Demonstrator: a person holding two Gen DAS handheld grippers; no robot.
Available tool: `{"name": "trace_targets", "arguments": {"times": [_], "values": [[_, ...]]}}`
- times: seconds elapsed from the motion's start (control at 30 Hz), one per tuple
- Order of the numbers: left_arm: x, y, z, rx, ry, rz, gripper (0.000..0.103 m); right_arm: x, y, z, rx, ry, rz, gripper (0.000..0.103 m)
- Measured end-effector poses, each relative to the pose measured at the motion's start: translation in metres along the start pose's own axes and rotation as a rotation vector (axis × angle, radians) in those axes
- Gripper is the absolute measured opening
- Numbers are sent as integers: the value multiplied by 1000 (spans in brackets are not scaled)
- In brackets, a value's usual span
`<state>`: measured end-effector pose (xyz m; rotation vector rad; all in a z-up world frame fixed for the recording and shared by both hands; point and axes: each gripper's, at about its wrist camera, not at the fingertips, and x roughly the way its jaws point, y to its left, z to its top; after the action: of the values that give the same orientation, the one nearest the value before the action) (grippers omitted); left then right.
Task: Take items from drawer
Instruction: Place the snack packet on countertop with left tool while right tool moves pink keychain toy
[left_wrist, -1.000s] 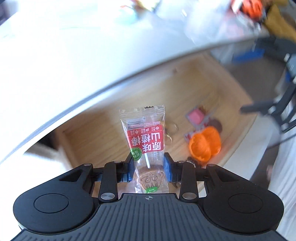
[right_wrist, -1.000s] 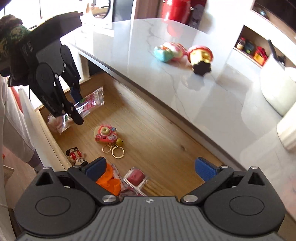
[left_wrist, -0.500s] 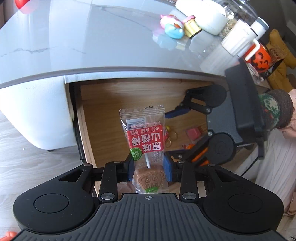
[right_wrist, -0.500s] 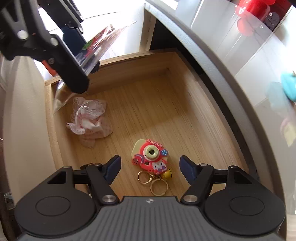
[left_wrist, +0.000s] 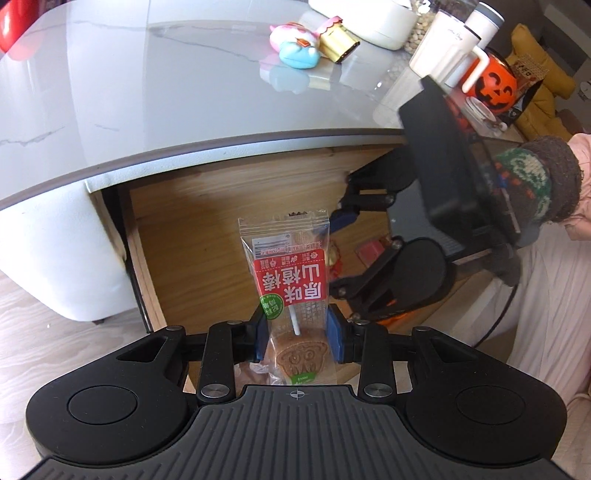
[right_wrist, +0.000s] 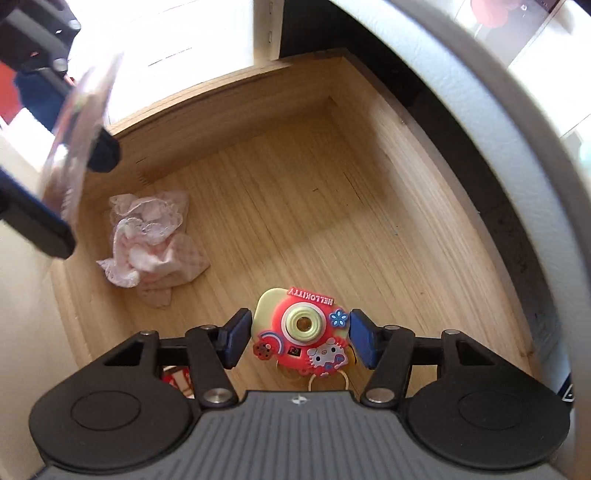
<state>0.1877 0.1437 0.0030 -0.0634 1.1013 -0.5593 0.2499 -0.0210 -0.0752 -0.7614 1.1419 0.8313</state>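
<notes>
One open wooden drawer (right_wrist: 295, 206), under the grey marble-topped bench (left_wrist: 147, 92).

Left claw (left_wrist: 297, 338): clamped on one clear-wrapped lollipop snack with red label (left_wrist: 290, 280), held upright above the drawer's front edge.

Right claw (right_wrist: 299, 338): lowered into the drawer, jaws closing, blue pads either side of one pink-and-yellow rubber camera-shaped keychain (right_wrist: 301, 328); whether the pads touch it cannot be told. The keychain lies on the drawer floor at 6 o'clock.

One crumpled pink lace cloth (right_wrist: 151, 236), drawer floor, 9 o'clock.

Bench top: one pink-and-blue plush toy (left_wrist: 295, 44), one orange pumpkin bucket (left_wrist: 495, 83), one white tumbler (left_wrist: 447, 51).
</notes>
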Motion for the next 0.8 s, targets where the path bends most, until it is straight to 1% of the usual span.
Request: {"name": "trace_targets", "arguments": {"times": [0.13,0.23,0.3,0.4,0.47,0.53,0.6,0.67,0.77,0.8], "values": [[-3,-15,3,40,-14,16,36,-55,1,-27,31,-58,-32,57],[-3,-31,11,36,-16,4,36,-103,0,-49,89,-135,-58,57],[-2,-48,21,65,-22,2,36,-131,-1,-53,139,-193,-84,57],[-6,-77,45,123,-49,10,36,-173,-7,-75,210,-288,-129,57],[-11,-95,65,154,-92,30,36,-198,-12,-85,250,-351,-170,57],[-17,-109,84,164,-141,50,36,-215,-21,-95,286,-407,-215,57],[-22,-112,105,135,-190,57,36,-233,-35,-102,337,-460,-259,57],[-23,-107,125,86,-229,67,36,-243,-49,-105,387,-504,-288,57],[-17,-93,147,20,-256,107,36,-253,-74,-107,456,-558,-330,57],[-12,-88,156,-3,-265,132,36,-253,-80,-107,474,-567,-344,57]]}}
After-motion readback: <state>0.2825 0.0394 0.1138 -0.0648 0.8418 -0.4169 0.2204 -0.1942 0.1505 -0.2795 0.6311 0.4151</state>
